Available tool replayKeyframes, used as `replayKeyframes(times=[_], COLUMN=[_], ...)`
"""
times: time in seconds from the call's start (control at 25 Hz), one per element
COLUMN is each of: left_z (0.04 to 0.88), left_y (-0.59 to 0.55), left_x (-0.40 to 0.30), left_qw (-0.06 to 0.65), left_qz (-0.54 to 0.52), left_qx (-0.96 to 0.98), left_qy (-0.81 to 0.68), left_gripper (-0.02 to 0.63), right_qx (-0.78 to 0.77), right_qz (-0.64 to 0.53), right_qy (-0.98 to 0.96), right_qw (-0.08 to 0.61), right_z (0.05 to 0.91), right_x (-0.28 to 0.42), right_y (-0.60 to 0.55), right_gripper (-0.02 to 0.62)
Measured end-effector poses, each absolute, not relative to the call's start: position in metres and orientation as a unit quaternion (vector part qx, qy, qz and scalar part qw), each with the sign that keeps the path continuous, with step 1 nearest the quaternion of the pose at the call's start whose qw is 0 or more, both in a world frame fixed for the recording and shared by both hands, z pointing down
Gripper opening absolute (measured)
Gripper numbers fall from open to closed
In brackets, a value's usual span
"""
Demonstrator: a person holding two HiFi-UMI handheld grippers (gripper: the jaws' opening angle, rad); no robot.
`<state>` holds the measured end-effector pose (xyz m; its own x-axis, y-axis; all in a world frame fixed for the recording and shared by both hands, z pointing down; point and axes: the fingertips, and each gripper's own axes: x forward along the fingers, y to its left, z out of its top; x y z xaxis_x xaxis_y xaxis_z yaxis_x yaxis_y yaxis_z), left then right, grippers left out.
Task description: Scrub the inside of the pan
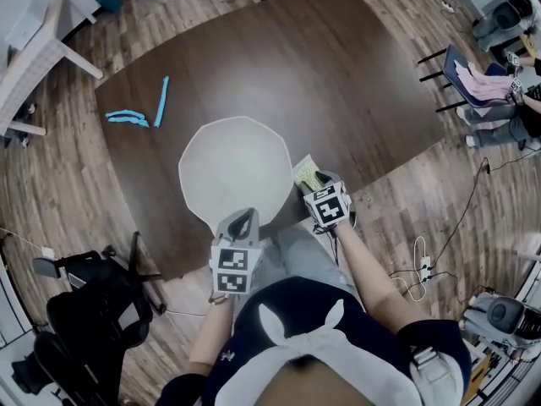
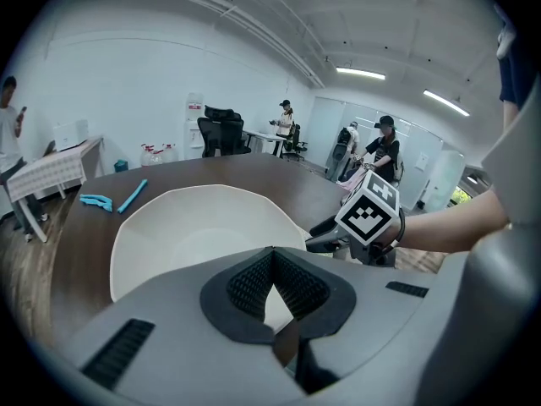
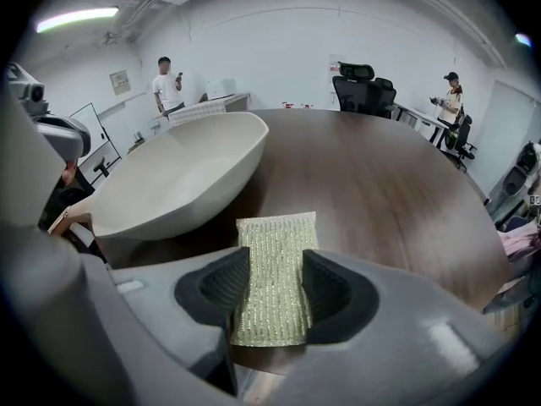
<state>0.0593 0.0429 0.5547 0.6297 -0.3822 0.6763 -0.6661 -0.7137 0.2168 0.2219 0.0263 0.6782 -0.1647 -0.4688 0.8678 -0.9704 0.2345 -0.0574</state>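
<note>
Across the dark table [image 1: 338, 74], your left gripper [image 1: 243, 220] is clamped on the white pan [image 1: 237, 172] at its near edge, while your right gripper [image 1: 316, 182] pinches a yellow-green scrubbing pad [image 3: 275, 260] just beside the rim.

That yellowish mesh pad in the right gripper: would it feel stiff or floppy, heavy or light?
Probably pliable yet springy: the scrub pad sticks out flat past the right gripper's jaws without drooping. Likely very light, since it looks thin and knitted. Its rough weave should resist slipping from the clamped jaws.
</note>
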Motion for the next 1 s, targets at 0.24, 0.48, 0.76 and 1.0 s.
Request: replayKeyframes(times=[0.24, 0.48, 0.76, 1.0], left_z=[0.557, 0.561, 0.56, 0.557], left_y=[0.036, 0.037, 0.039, 0.042], left_x=[0.063, 0.058, 0.057, 0.058], left_qw=[0.233, 0.238, 0.235, 0.229], left_qz=[0.309, 0.312, 0.31, 0.311], left_qx=[0.871, 0.866, 0.868, 0.87], left_qy=[-0.302, -0.309, -0.307, -0.307], left_gripper=[0.005, 0.005, 0.005, 0.005], right_qx=[0.53, 0.509, 0.499, 0.497], right_qz=[0.344, 0.368, 0.388, 0.38], right_qy=[-0.672, -0.67, -0.671, -0.679], right_qw=[0.386, 0.396, 0.388, 0.384], right_z=[0.696, 0.701, 0.704, 0.699], right_x=[0.224, 0.227, 0.232, 0.229], right_y=[0.024, 0.024, 0.027, 0.032], right_gripper=[0.192, 0.166, 0.103, 0.032])
